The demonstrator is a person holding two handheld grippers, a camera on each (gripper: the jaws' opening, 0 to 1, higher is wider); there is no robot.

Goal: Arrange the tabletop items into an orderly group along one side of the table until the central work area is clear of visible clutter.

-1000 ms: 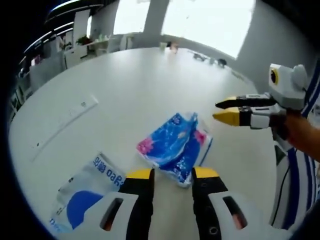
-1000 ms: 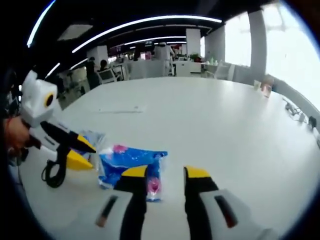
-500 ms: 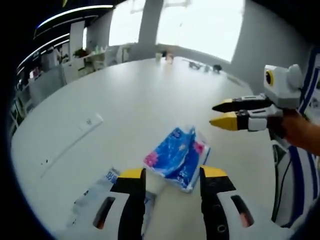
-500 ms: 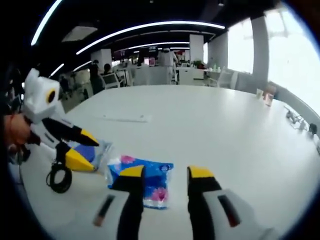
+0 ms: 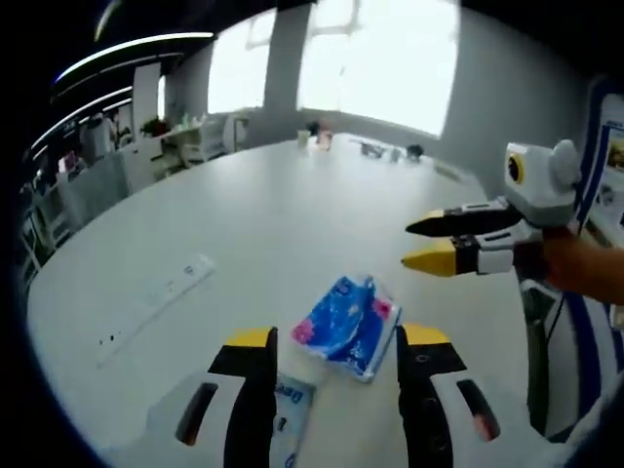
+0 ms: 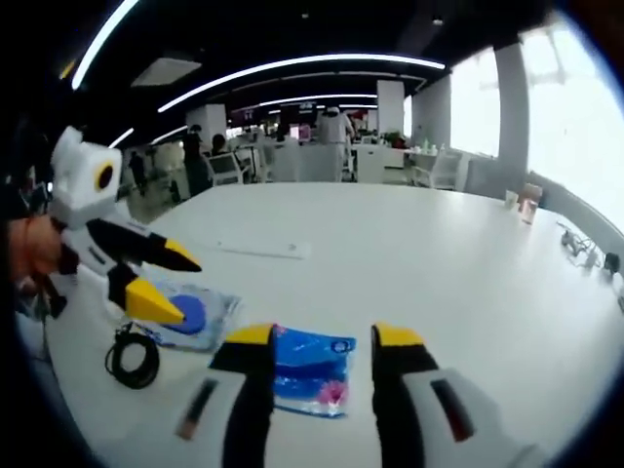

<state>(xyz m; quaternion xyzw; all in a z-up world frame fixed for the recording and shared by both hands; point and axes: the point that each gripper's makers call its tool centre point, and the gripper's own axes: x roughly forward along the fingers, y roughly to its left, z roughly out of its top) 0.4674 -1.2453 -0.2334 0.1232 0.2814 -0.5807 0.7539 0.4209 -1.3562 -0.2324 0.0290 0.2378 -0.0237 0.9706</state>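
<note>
Both grippers have pulled back and risen from the surface. In the left gripper view, the left gripper now stands farther from the blue tissue pack, which looks smaller between its spread fingers; the white-and-blue packet has slipped largely behind the left finger. In the right gripper view, the right gripper has also withdrawn, bringing the black cable coil fully into sight beside the packet, near the left gripper's yellow tips.
</note>
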